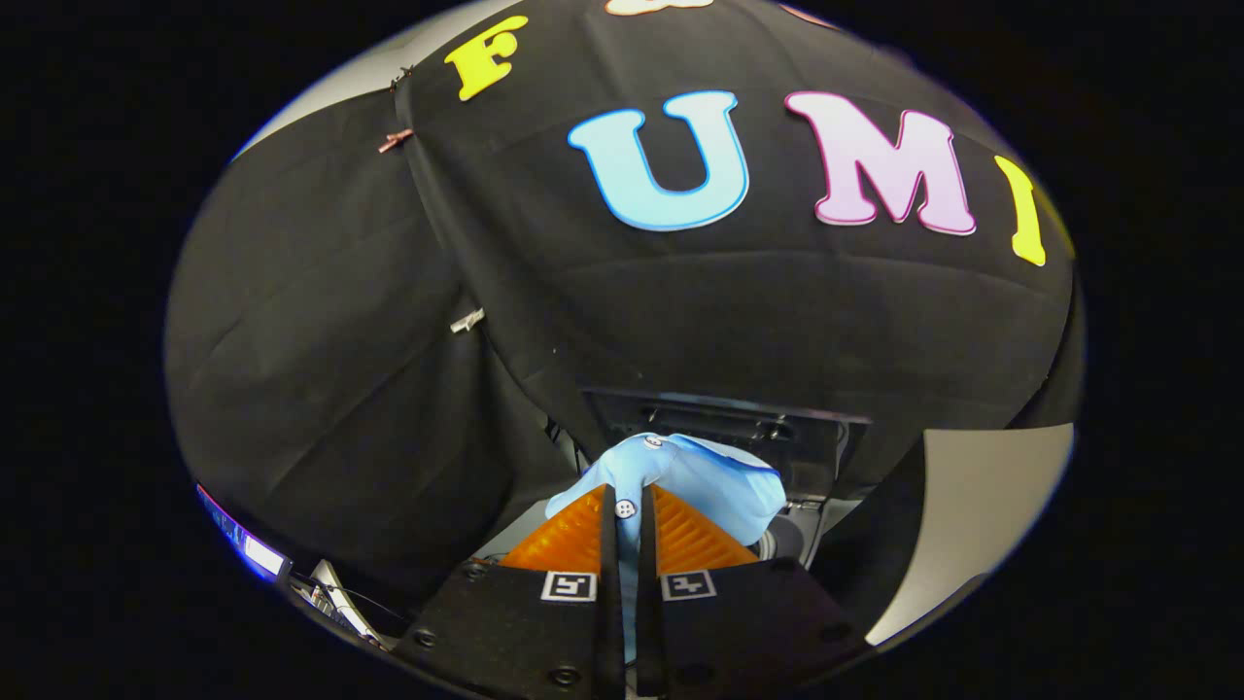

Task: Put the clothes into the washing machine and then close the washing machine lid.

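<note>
My gripper (627,498) is shut on a light blue garment with white buttons (700,481). The cloth is pinched between both fingers and bunches up just ahead of the fingertips, spilling over to the right. Beyond and below the garment I see the washing machine (807,530), with its raised dark lid (739,428) standing behind the cloth and part of the round tub rim showing to the right of the fingers. The garment hangs above the machine's opening.
The black cloth wall (389,340) of the booth rises close behind the machine. A pale panel (972,506) stands to the right. Cables and a lit device (262,554) lie low on the left.
</note>
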`<state>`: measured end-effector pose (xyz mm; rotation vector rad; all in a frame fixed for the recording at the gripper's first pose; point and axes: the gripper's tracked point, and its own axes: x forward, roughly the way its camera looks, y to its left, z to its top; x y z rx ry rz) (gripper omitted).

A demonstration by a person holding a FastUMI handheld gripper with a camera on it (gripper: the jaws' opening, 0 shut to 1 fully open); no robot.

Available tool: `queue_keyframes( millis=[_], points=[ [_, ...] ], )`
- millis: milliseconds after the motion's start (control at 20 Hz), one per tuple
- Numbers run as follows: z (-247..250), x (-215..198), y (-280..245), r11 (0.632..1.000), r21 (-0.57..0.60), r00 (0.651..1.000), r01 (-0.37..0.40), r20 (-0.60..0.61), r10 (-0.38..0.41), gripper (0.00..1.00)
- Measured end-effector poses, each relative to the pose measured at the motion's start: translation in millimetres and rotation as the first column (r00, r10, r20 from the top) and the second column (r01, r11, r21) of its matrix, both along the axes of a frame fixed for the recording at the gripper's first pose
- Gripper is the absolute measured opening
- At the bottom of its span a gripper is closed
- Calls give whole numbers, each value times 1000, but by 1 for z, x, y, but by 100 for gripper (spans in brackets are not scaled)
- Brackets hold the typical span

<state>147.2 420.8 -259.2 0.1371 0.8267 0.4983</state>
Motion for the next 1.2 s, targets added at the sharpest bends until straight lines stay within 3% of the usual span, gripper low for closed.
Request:
queue_keyframes(
  millis=[450, 850, 1200],
  points=[
    [-130, 8, 25, 994, -102, 992, 27, -123, -40, 10],
    [-237, 26, 15, 981, -184, 972, 55, -217, -96, 10],
    [-314, 14, -4, 955, -278, 949, 100, -262, -175, 10]
  ],
)
